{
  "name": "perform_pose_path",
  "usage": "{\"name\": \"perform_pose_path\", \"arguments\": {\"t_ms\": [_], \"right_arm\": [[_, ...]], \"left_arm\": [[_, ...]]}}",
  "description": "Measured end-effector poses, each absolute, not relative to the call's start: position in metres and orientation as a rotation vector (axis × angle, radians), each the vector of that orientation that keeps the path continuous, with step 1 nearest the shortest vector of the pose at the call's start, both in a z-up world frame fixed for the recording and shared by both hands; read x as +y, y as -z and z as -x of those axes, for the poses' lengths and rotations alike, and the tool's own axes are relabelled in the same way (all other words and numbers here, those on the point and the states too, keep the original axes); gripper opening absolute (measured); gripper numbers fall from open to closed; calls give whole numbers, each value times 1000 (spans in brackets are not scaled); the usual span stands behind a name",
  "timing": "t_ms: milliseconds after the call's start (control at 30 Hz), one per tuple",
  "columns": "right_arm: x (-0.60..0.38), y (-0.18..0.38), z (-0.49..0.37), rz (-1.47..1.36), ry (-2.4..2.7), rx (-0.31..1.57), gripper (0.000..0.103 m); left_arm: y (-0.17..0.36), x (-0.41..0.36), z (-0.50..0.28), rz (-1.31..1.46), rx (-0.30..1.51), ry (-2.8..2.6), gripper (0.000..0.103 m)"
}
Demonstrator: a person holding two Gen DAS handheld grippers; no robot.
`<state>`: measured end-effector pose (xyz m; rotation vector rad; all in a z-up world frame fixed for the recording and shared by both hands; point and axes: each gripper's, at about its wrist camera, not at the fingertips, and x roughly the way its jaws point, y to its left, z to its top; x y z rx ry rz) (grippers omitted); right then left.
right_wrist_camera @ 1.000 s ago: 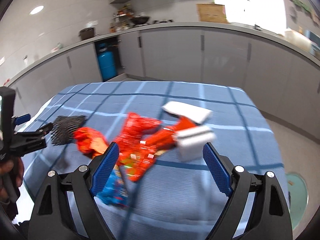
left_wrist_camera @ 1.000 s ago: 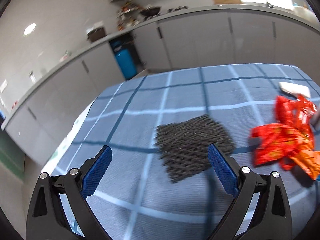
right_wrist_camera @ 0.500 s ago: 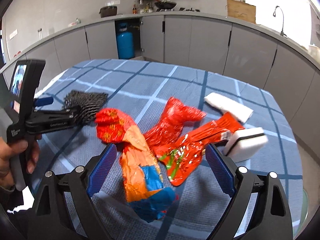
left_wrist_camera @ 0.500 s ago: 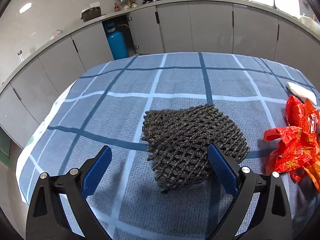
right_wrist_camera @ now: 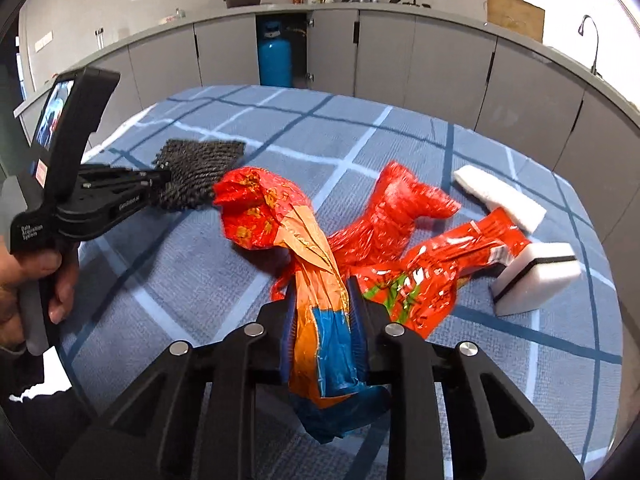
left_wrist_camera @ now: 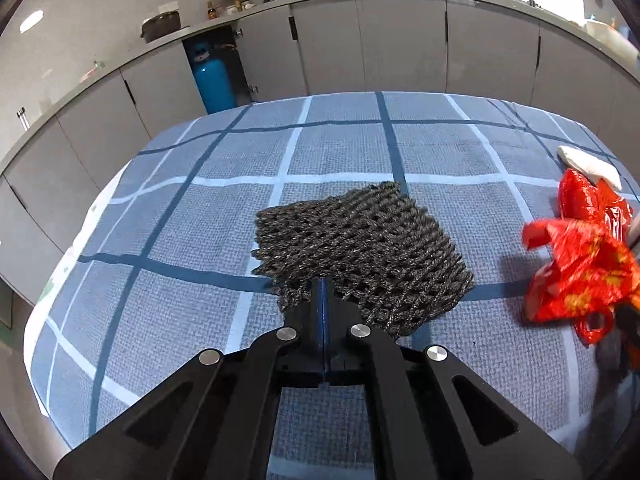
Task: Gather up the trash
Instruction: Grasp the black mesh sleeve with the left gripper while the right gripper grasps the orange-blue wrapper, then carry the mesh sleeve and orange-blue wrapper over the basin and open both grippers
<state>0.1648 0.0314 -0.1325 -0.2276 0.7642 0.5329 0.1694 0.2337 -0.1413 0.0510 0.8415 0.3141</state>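
Note:
A black foam net (left_wrist_camera: 360, 248) lies on the blue checked tablecloth (left_wrist_camera: 180, 312). My left gripper (left_wrist_camera: 324, 286) is shut on the net's near edge; it also shows in the right wrist view (right_wrist_camera: 166, 188), gripping the net (right_wrist_camera: 200, 164). My right gripper (right_wrist_camera: 323, 304) is shut on an orange, red and blue snack wrapper (right_wrist_camera: 316, 276) whose red end (right_wrist_camera: 256, 208) is lifted; this wrapper shows in the left wrist view (left_wrist_camera: 580, 272). Two more red wrappers (right_wrist_camera: 392, 216) (right_wrist_camera: 436, 276) lie to the right.
A white foam piece (right_wrist_camera: 500, 196) and a white sponge block with a black stripe (right_wrist_camera: 536, 276) lie at the cloth's right side. Grey cabinets (left_wrist_camera: 400, 40) and a blue gas cylinder (right_wrist_camera: 274, 60) stand behind the table. The cloth's edge drops off at left (left_wrist_camera: 52, 280).
Both grippers have closed: the left onto the black net's near edge, the right onto the orange and blue wrapper, whose red end now stands lifted off the cloth.

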Motion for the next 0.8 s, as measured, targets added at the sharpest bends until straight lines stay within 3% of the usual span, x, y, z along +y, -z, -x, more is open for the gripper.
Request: {"name": "perform_pose_path", "arguments": {"t_ms": [667, 700, 767, 800], "right_arm": [[-28, 93, -158, 98, -457, 661, 24], [-30, 94, -158, 95, -455, 661, 24], [-31, 96, -156, 94, -451, 663, 24], [-32, 96, -156, 93, -450, 665, 24]], "left_arm": [[73, 211, -145, -107, 681, -330, 3], [77, 214, -147, -90, 695, -328, 9], [83, 219, -153, -53, 724, -326, 81], [86, 223, -156, -22, 722, -327, 86]]}}
